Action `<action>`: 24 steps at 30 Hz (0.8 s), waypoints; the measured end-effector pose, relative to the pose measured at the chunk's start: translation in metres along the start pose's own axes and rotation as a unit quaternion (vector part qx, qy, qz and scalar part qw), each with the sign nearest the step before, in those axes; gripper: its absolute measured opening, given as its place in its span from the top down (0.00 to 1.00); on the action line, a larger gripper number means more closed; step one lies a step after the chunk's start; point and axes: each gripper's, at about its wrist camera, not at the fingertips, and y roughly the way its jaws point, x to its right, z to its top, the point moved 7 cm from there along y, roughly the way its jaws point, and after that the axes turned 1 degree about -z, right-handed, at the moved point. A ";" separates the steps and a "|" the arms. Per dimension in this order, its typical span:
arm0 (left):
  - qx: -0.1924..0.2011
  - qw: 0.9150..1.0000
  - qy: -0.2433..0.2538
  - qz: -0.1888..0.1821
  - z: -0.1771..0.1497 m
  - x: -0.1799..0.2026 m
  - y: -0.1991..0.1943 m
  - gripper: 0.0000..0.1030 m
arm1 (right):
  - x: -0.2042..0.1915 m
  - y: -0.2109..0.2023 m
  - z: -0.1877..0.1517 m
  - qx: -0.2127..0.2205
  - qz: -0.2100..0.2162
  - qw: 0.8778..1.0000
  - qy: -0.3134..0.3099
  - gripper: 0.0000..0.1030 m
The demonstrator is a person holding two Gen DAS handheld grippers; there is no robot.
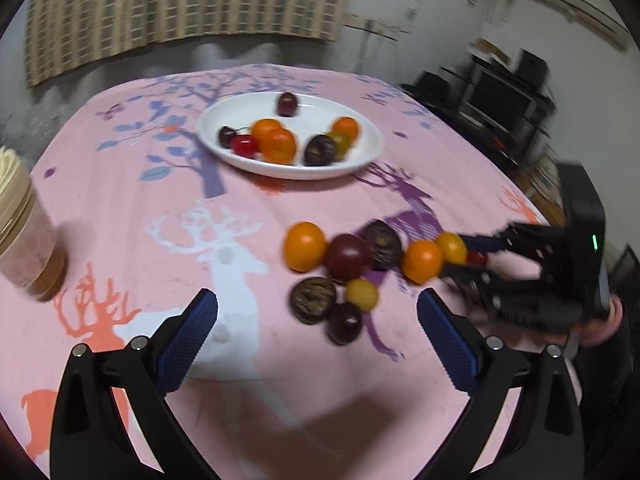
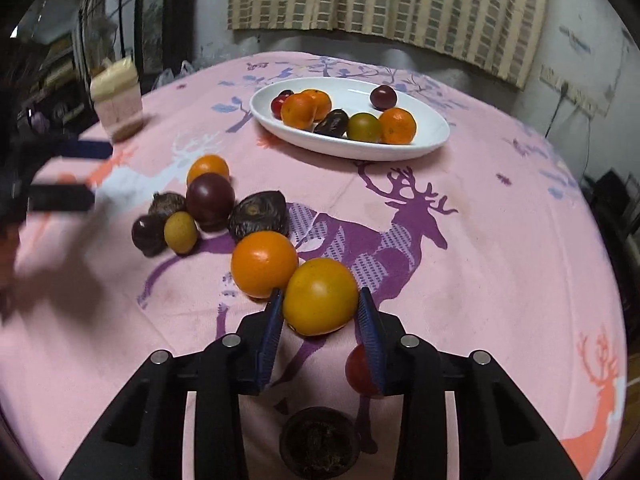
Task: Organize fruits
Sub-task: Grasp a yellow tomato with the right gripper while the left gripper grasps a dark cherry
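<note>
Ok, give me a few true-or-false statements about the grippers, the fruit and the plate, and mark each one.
1. The right gripper has its pads against a yellow-orange fruit. True.
2. The left gripper holds a dark plum. False: its jaws stand wide apart with nothing between them.
3. The white oval plate is empty. False: it already holds oranges, cherries and dark fruits.
4. A jar stands on the pink deer-print tablecloth. True.
5. All the loose fruit is orange. False: dark purple and brown pieces lie there too.
</note>
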 end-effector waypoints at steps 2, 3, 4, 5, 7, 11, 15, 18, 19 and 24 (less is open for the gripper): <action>-0.001 0.999 0.036 0.002 -0.004 0.014 0.002 0.05 | 0.004 -0.003 0.002 0.004 0.019 0.999 0.027 0.63; -0.008 0.999 0.050 0.000 -0.007 0.020 0.005 0.10 | 0.007 -0.006 0.004 0.008 0.033 0.998 0.044 0.63; -0.015 0.998 0.058 -0.002 -0.010 0.025 0.008 0.24 | 0.008 -0.008 0.005 0.011 0.040 0.998 0.052 0.63; -0.027 0.998 0.064 -0.008 -0.013 0.028 0.012 0.31 | 0.008 -0.010 0.006 0.015 0.043 0.997 0.057 0.63; -0.046 0.997 0.066 -0.013 -0.018 0.030 0.020 0.46 | 0.009 -0.013 0.007 0.021 0.038 0.998 0.055 0.63; -0.065 0.996 0.055 -0.007 -0.024 0.026 0.030 0.52 | 0.005 -0.016 0.009 0.026 0.039 0.998 0.050 0.63; -0.068 0.996 0.058 -0.005 -0.028 0.025 0.034 0.61 | 0.003 -0.018 0.010 0.028 0.039 0.998 0.045 0.63; -0.073 0.996 0.059 0.006 -0.029 0.024 0.039 0.69 | 0.002 -0.021 0.010 0.031 0.036 0.998 0.043 0.63; -0.074 0.996 0.056 0.007 -0.029 0.023 0.040 0.71 | 0.002 -0.021 0.010 0.032 0.036 0.998 0.043 0.63; -0.075 0.996 0.053 0.008 -0.029 0.022 0.044 0.72 | 0.001 -0.024 0.010 0.035 0.034 0.998 0.042 0.63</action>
